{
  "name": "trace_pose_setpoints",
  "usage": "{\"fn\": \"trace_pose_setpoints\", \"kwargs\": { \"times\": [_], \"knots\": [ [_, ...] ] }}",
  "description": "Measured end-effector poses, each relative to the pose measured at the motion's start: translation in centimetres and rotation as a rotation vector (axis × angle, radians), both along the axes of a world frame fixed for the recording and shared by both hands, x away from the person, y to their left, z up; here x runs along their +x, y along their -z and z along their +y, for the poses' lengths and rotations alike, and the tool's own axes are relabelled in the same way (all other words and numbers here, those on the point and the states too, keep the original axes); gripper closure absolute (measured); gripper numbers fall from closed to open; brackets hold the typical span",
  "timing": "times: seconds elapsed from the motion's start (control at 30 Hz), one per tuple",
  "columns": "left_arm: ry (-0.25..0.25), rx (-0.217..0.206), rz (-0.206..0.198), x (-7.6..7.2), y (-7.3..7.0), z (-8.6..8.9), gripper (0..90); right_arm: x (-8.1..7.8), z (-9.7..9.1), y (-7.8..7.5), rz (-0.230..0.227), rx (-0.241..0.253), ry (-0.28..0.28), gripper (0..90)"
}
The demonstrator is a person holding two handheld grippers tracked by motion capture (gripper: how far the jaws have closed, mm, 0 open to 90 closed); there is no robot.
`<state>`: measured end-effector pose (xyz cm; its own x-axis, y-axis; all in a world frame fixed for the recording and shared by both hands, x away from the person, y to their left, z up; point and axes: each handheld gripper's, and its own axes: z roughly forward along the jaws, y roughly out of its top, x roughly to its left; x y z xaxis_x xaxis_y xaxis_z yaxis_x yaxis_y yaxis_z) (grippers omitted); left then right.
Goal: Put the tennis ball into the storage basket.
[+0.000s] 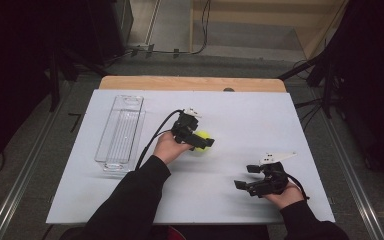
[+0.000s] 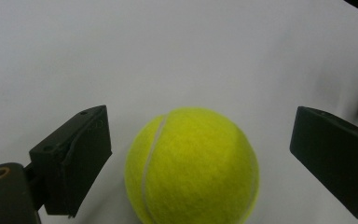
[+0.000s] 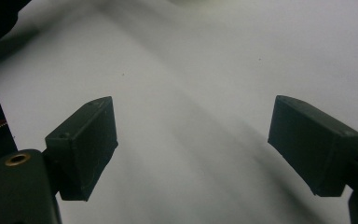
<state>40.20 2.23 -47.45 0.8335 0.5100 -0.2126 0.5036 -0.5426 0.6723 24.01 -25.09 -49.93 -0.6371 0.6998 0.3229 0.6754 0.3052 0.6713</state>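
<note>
- Holding your left gripper (image 2: pixel 200 154) low over the white worktop (image 1: pixel 240 115), you had its jaws spread wide, one on either side of the fuzzy yellow-green tennis ball (image 2: pixel 192 165), with a clear gap on both sides and no contact yet.
- You had that ball (image 1: pixel 203 138) sitting on the worktop near its middle, just right of your left hand (image 1: pixel 167 146).
- You kept your right gripper (image 1: pixel 250 176) near the front right of the worktop, well apart from the ball, jaws spread and nothing between them but bare white surface.
- You risked nudging the ball: if one jaw had touched before the other, I judge the round, springy felt would have rolled away across the smooth sheet.
- You also risked an off-centre pinch; a grip above the ball's widest line would likely have squeezed it out downward.
- You had open room right of and beyond the ball, so a runaway roll had nothing there to stop it before the edge.
- You had the clear, long rectangular plastic tray (image 1: pixel 120 131) lying at the left, well apart from the ball, with free surface between them.
- You had your right forearm close to the front edge, leaving little room to draw back.
</note>
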Motion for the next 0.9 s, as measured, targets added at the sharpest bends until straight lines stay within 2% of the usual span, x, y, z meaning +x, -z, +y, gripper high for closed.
{"fn": "trace_pose_setpoints", "kwargs": {
  "times": [0.1,0.27,0.47,0.7,0.73,0.87,0.9],
  "knots": [
    [0.003,0.015,0.015,0.0,0.5,-0.1,5.8,0.0,0.0,0.0,0.000,0.000,0.001,13.6],
    [-0.003,0.021,0.014,-0.1,1.2,0.0,7.2,0.0,0.0,0.0,-0.002,-0.002,-0.001,13.6],
    [0.002,0.050,0.029,-0.3,2.4,-0.2,7.2,0.0,0.0,0.0,-0.002,-0.002,-0.001,13.6],
    [-0.004,0.062,0.035,-0.4,2.7,-0.3,7.5,0.0,0.0,0.0,-0.004,-0.003,-0.002,13.6],
    [-0.011,0.064,0.021,-0.5,2.8,-0.2,13.7,0.0,0.0,-0.1,-0.005,-0.003,-0.002,13.6],
    [-0.020,0.062,0.023,-0.5,2.7,0.0,20.3,0.0,0.0,-0.1,-0.004,-0.004,-0.001,13.6],
    [-0.018,0.043,0.032,-0.4,2.7,0.2,23.4,0.0,0.0,-0.1,-0.005,-0.006,0.000,13.6]
  ]
}}
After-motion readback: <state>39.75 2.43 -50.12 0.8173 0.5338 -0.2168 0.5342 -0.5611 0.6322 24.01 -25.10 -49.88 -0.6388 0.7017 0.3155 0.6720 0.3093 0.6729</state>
